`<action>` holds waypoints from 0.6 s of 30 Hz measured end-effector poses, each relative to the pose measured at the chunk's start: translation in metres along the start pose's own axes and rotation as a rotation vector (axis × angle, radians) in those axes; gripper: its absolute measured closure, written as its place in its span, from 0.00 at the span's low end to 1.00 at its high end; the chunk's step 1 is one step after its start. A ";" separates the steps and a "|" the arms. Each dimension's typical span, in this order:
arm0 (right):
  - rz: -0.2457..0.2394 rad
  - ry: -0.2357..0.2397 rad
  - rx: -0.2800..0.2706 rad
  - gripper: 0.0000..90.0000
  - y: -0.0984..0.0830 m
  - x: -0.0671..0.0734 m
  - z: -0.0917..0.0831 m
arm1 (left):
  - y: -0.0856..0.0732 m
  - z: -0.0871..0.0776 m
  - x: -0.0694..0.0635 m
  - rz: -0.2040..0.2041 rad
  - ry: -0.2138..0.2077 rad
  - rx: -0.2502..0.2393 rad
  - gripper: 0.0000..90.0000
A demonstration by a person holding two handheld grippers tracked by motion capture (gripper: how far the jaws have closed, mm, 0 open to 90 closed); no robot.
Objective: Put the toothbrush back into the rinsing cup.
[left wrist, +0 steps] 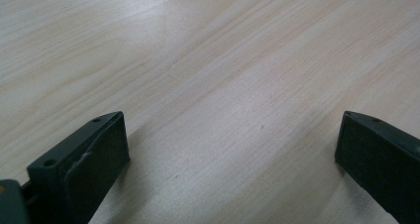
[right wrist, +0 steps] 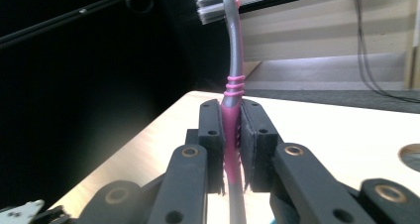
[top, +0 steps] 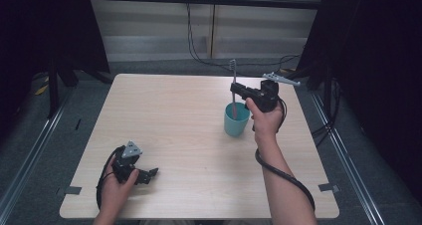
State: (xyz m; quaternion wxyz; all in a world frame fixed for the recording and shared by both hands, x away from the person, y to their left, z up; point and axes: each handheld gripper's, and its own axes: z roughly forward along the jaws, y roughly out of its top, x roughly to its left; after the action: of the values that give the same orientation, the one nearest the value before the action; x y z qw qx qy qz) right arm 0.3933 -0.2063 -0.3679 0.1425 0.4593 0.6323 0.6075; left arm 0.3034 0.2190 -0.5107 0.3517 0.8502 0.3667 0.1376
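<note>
The right gripper (top: 236, 89) is closed firmly on a toothbrush (right wrist: 232, 110). Its two jaws press on the pink part of the handle from both sides. The toothbrush stands upright, with the bristles at the top, and its lower end goes down into a teal cup (top: 236, 119) on the table (top: 179, 115). The gripper is held above the cup. The left gripper (top: 147, 175) rests near the table's front left corner. Its jaws are wide apart, and between them there is only bare wood.
</note>
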 end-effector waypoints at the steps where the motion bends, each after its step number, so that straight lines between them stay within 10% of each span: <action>1: 0.002 -0.002 0.000 0.90 0.000 -0.001 0.000 | 0.000 0.000 0.000 0.000 0.000 -0.001 0.00; 18: -0.013 -0.042 -0.017 0.90 -0.002 -0.011 0.005 | 0.000 0.000 0.000 0.001 -0.002 0.000 0.00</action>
State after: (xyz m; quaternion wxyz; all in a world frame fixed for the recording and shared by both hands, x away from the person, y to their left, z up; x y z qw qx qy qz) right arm 0.4026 -0.2109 -0.3746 0.1638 0.4665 0.6269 0.6021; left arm 0.3036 0.2191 -0.5106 0.3518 0.8506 0.3661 0.1370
